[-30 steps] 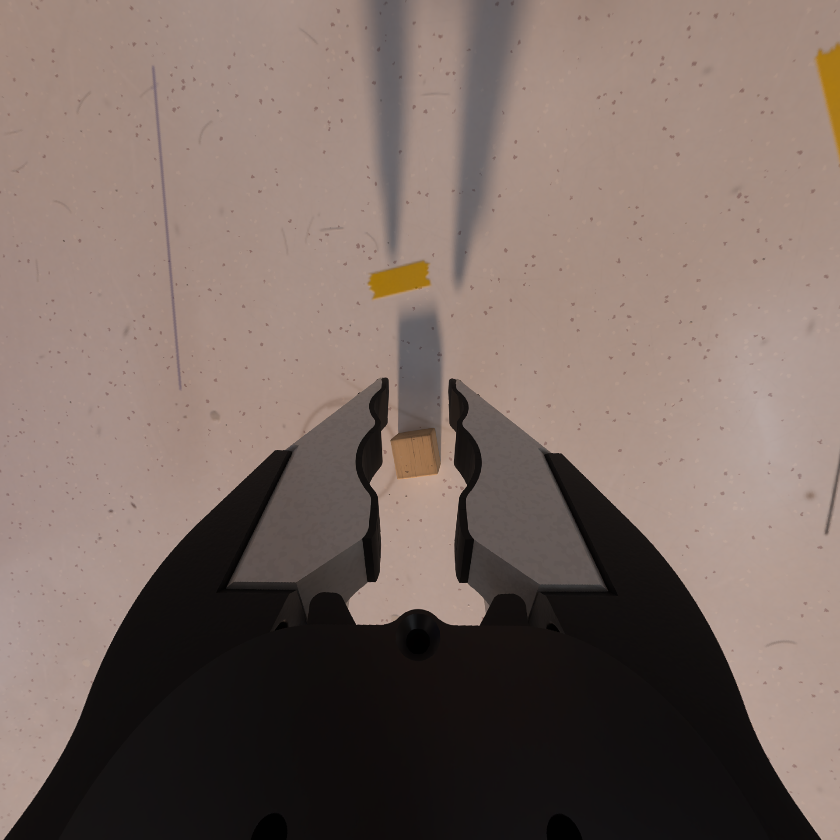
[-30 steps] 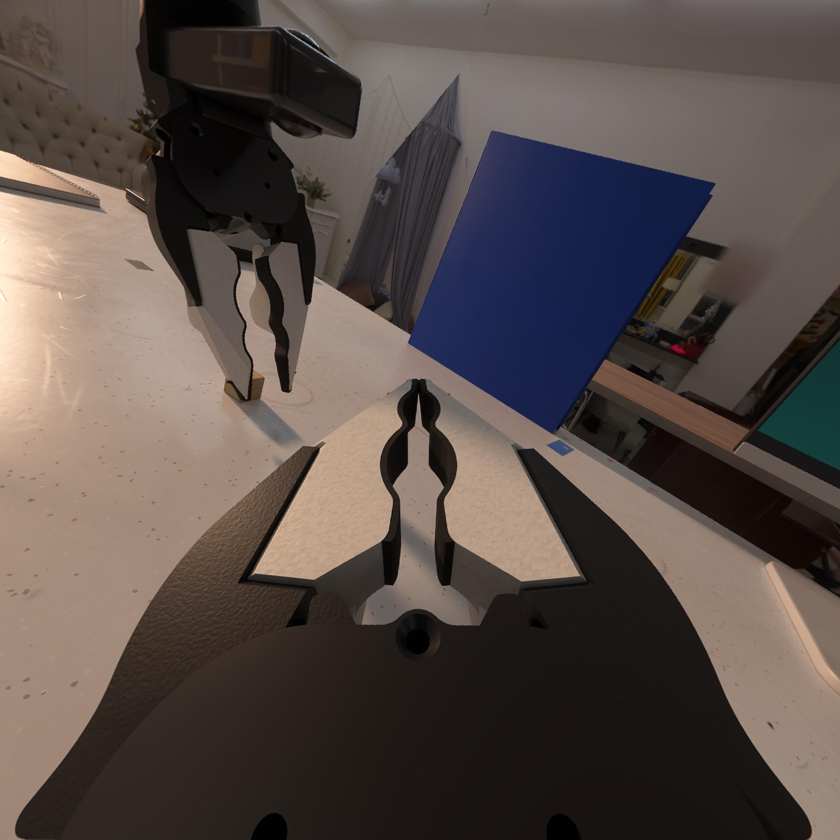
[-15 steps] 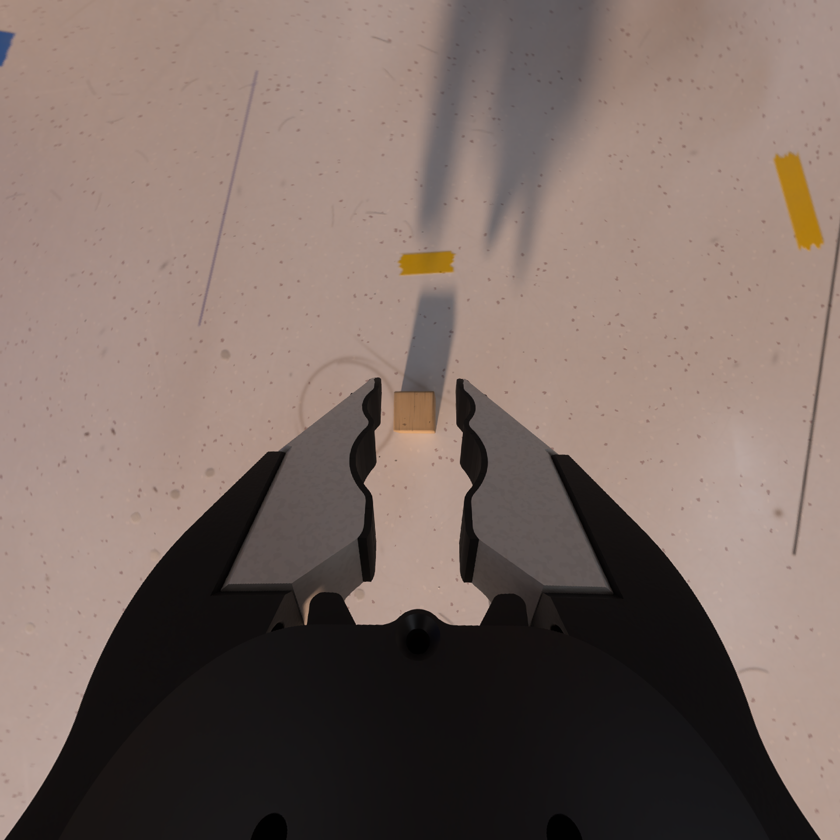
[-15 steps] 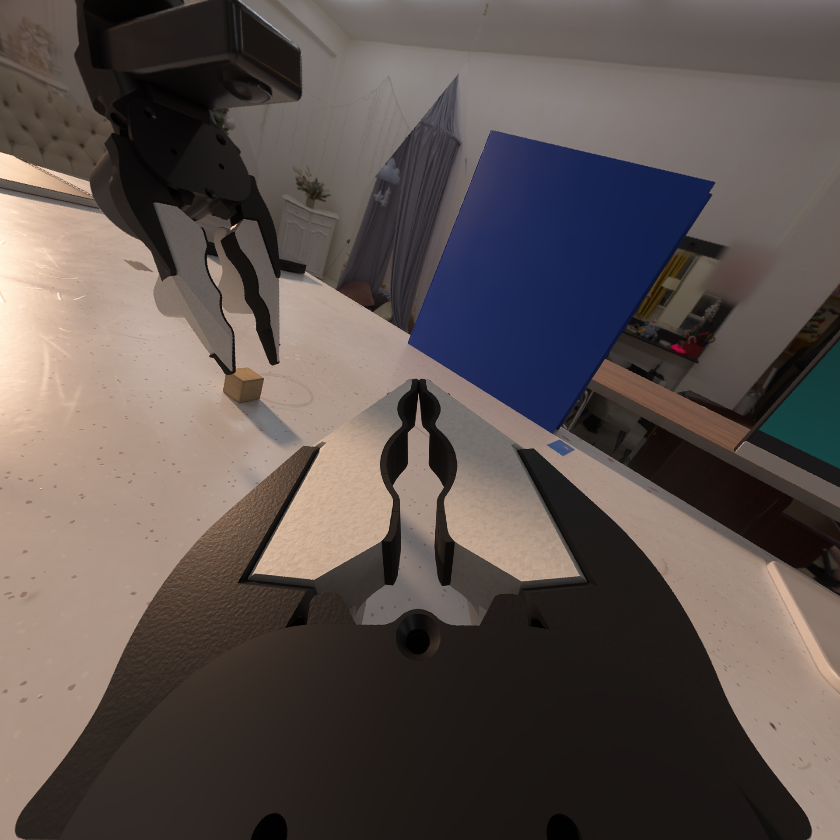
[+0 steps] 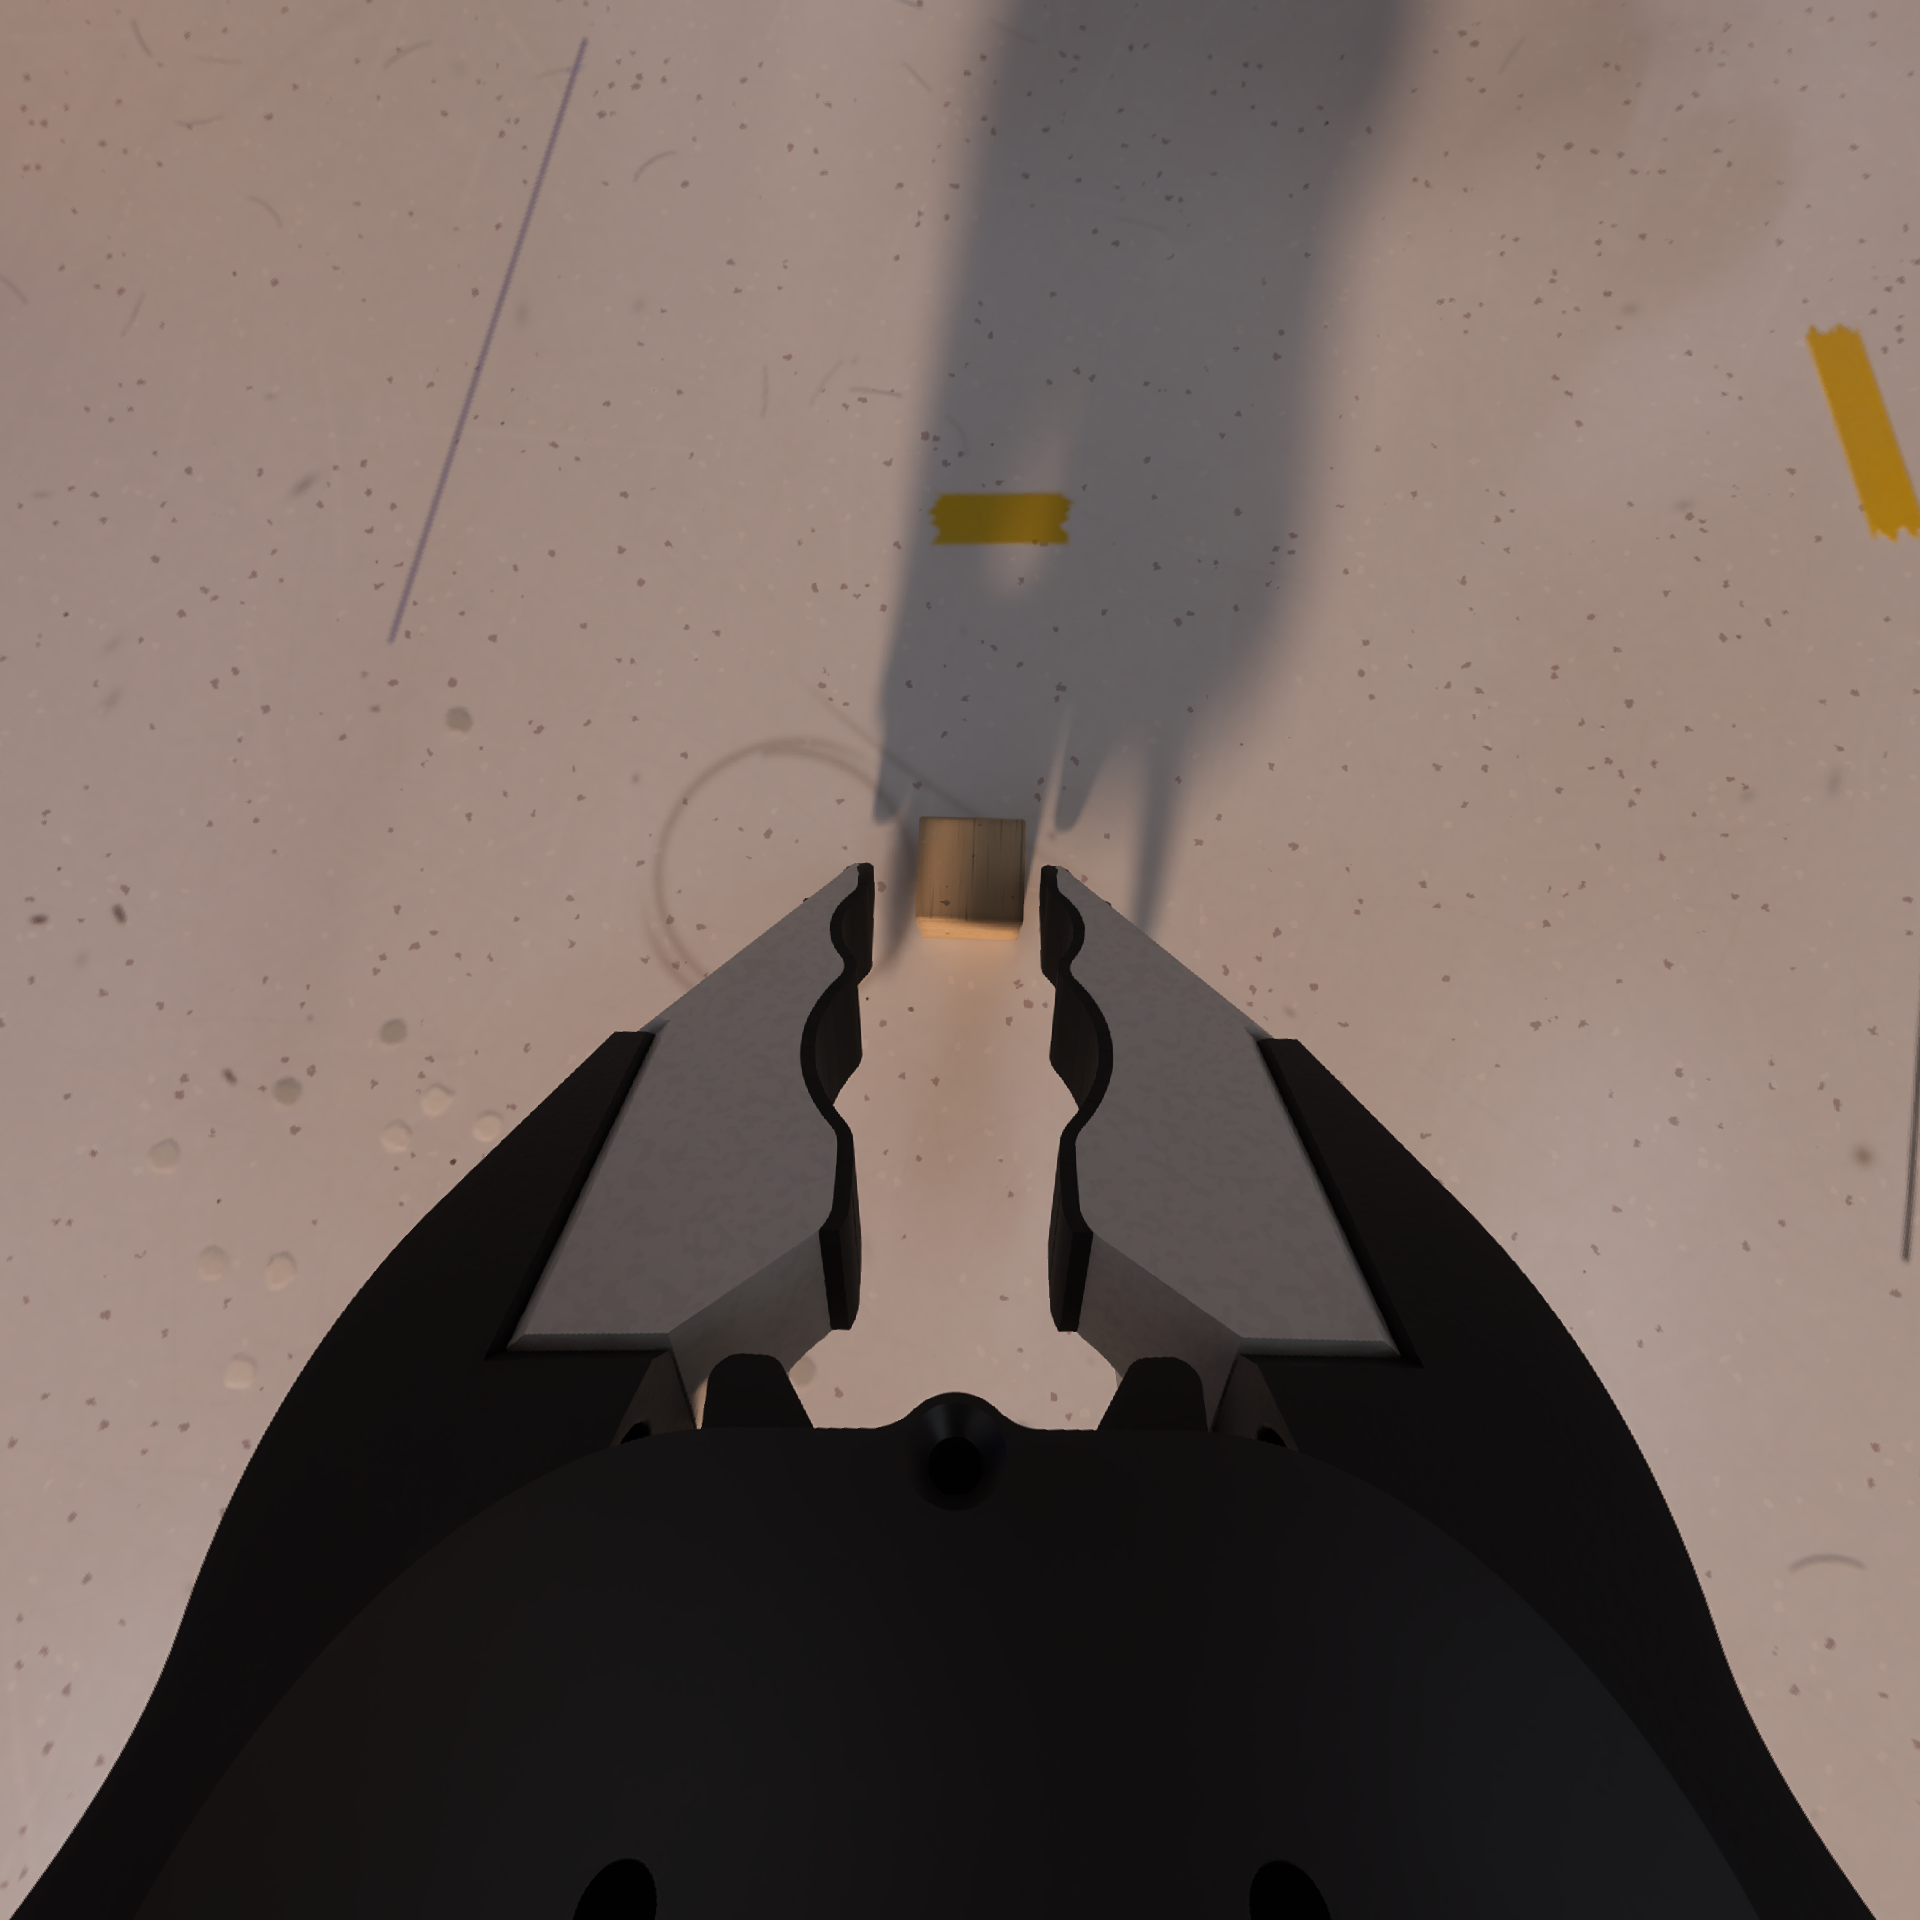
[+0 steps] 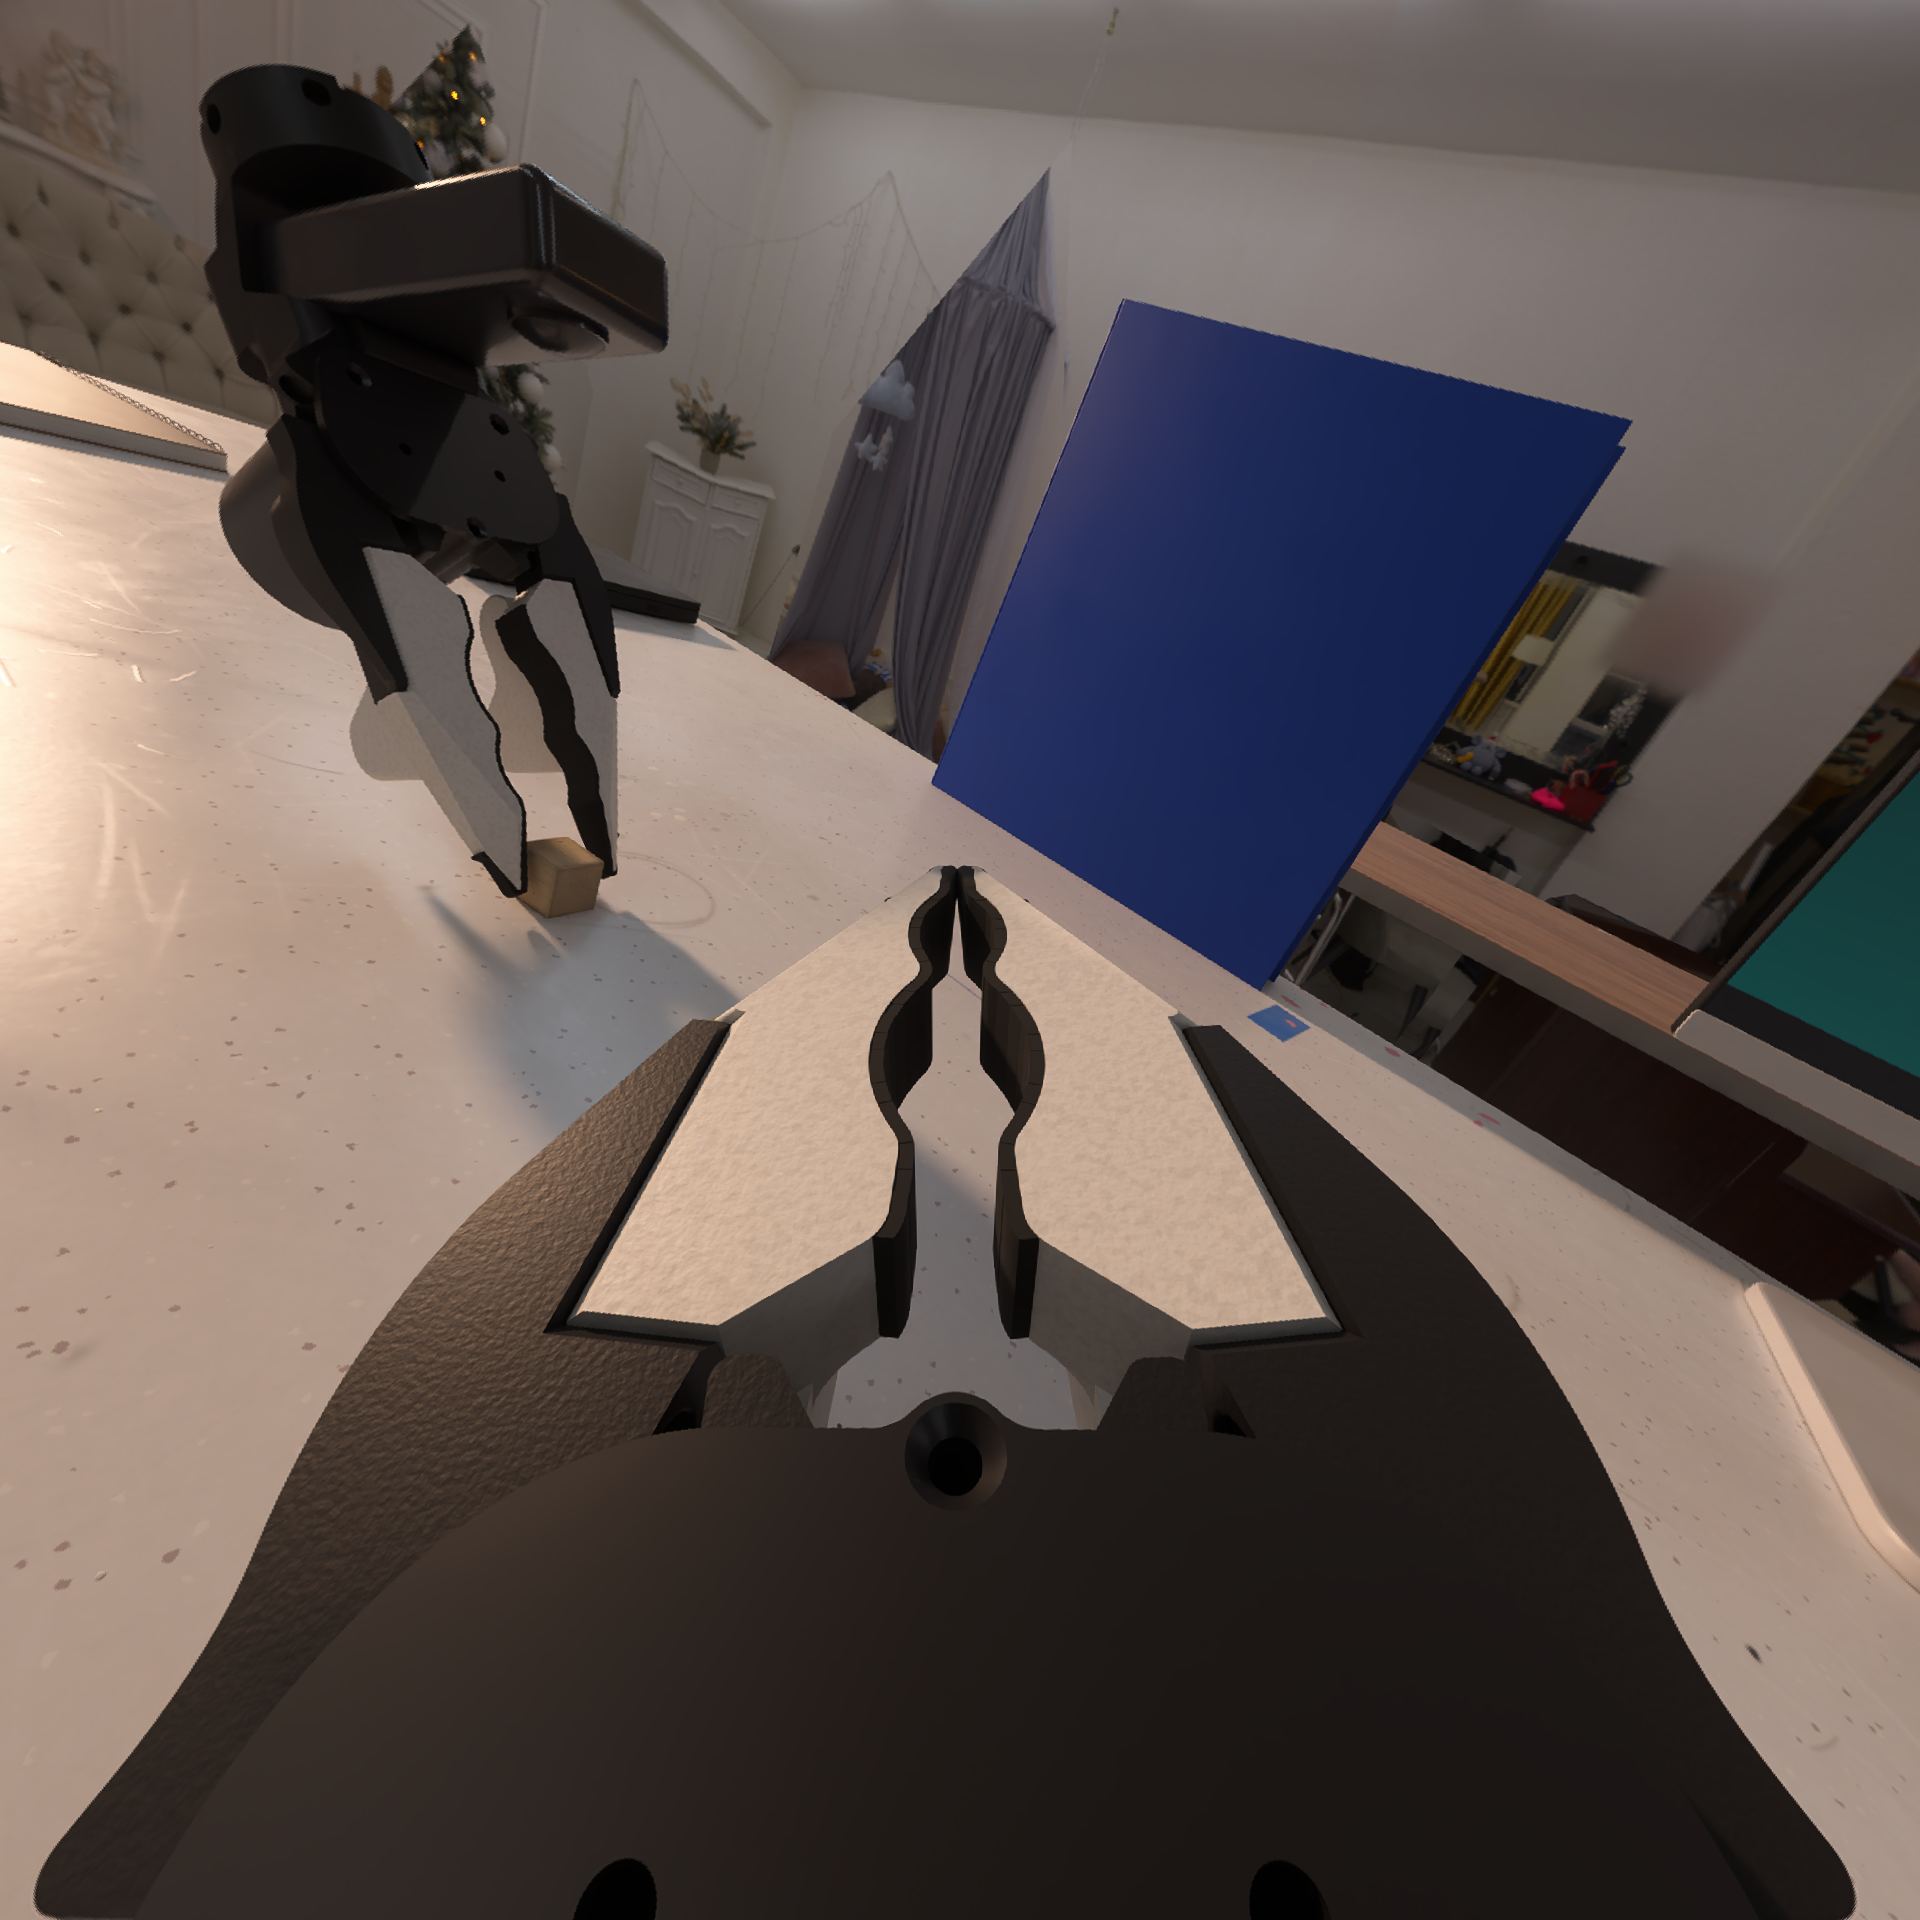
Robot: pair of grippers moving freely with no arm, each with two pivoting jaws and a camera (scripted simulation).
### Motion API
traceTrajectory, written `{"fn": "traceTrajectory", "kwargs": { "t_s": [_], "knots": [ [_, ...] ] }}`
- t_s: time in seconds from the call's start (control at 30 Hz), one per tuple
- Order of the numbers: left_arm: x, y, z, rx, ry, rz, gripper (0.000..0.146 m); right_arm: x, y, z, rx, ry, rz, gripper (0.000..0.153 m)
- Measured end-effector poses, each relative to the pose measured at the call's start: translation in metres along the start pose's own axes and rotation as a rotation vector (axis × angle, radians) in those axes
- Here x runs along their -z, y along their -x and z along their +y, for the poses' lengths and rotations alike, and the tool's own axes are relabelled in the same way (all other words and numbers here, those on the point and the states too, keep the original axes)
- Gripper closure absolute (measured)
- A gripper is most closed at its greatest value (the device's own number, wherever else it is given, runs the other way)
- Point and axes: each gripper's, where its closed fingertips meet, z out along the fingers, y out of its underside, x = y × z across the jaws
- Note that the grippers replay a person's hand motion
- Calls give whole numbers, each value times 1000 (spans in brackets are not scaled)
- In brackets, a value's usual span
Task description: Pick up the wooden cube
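The small wooden cube [image 5: 971, 878] sits on the speckled white table [image 5: 1455, 935], in the shadow of my left gripper. My left gripper [image 5: 956, 883] is open and points down at the table, with one fingertip on each side of the cube and a small gap on both sides. In the right wrist view the cube [image 6: 571, 888] sits between the left gripper's [image 6: 558, 873] tips, which are down near the table top. My right gripper [image 6: 956, 873] is shut and empty, low over the table, to the near right of the cube.
Two strips of yellow tape [image 5: 1000, 518] [image 5: 1865, 447] lie beyond the cube. A faint drawn circle [image 5: 748, 831] is to its left. A tall blue panel [image 6: 1278, 644] stands at the table's far edge, and a teal screen [image 6: 1839, 956] is at the right.
My left gripper first drew back and up from the cube, then came down again with its open tips on both sides of it. The right gripper has not moved.
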Motion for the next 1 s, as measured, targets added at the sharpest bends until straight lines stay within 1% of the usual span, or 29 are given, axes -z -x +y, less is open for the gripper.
{"fn": "traceTrajectory", "kwargs": {
  "t_s": [0.1,0.2,0.3,0.47,0.6,0.77,0.9,0.93,1.0],
  "knots": [
    [-2,-2,-1,-11,-31,7,118,0,0,0,4,1,2,153],
    [-3,-3,-2,-14,-84,17,126,0,0,0,12,4,4,153],
    [-3,-2,-3,-34,-125,11,127,0,0,1,20,8,8,153],
    [-2,4,-10,-117,-160,-98,127,1,-1,1,25,11,14,153],
    [3,3,-25,-144,-247,-128,127,1,-2,1,25,11,14,153],
    [13,16,-38,-150,-357,-295,127,2,-2,0,27,11,13,153],
    [24,20,-47,-186,-426,-389,127,2,-2,0,28,12,13,153],
    [28,24,-48,-208,-436,-438,127,3,-2,0,29,12,13,153],
    [39,34,-49,-230,-441,-591,127,3,-2,0,29,12,13,153]
  ]
}}
